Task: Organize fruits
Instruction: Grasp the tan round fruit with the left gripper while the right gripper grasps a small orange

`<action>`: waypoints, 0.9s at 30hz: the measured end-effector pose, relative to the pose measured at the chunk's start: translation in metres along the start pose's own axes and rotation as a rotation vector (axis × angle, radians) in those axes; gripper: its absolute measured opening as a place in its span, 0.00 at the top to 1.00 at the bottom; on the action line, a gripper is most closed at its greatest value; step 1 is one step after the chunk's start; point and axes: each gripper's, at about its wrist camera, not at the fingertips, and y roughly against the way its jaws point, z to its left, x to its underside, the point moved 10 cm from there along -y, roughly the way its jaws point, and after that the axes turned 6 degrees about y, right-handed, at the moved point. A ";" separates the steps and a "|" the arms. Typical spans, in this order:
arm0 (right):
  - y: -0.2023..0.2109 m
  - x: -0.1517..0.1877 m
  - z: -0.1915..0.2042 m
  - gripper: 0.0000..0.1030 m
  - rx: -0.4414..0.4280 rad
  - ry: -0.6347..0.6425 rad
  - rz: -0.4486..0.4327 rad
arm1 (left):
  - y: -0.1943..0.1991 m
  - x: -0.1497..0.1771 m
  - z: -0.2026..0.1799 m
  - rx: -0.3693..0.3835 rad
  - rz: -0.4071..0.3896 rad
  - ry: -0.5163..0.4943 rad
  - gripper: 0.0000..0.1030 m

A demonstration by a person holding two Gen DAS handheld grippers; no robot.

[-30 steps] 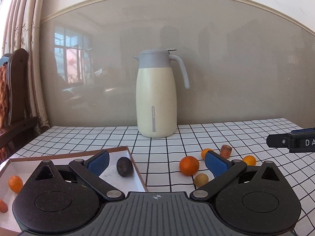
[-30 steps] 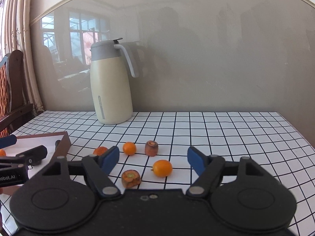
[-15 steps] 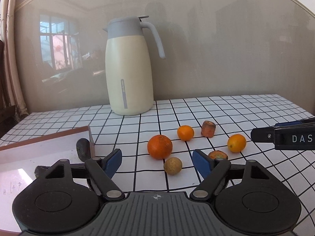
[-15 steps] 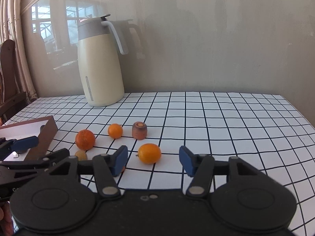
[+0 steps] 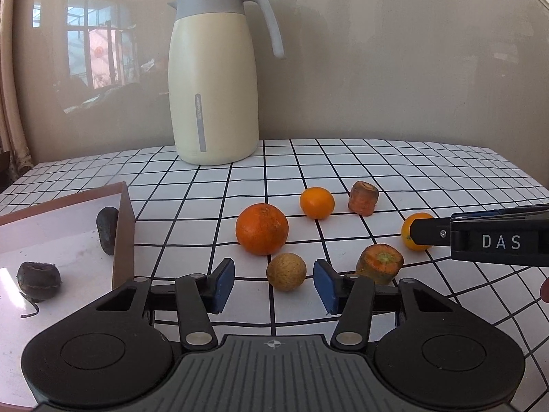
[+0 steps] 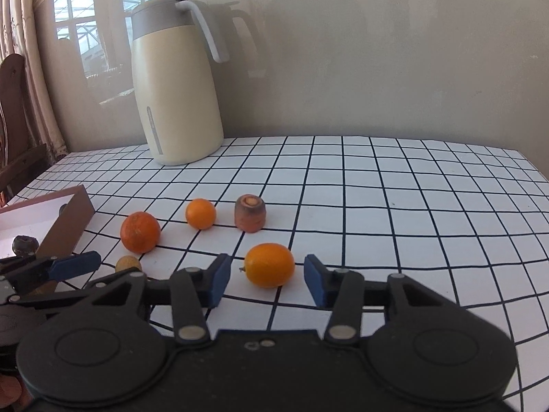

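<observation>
My left gripper is open, its blue pads on either side of a small tan round fruit on the checked tablecloth. Behind it lie a large orange, a small orange, a carrot stub and a cut carrot piece. My right gripper is open around an oval orange fruit, not touching it. The brown-rimmed tray at left holds two dark fruits.
A cream thermos jug stands at the back of the table by the wall. The right gripper's finger reaches in from the right in the left wrist view. The table edge lies at right.
Both grippers have moved forward and lower toward the fruit. The left one swung right from the tray to the tan fruit; the right one closed in on the oval orange fruit.
</observation>
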 end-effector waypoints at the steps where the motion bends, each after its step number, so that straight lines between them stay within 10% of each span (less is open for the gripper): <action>1: -0.001 0.000 0.000 0.63 0.001 -0.003 0.000 | -0.001 -0.001 0.000 0.007 -0.001 0.007 0.51; 15: -0.015 0.002 0.000 0.68 0.007 -0.003 0.025 | -0.011 0.002 -0.010 0.022 0.052 0.005 0.75; 27: -0.007 -0.002 -0.004 0.72 0.056 0.010 0.007 | 0.003 -0.004 -0.010 0.044 0.013 0.001 0.75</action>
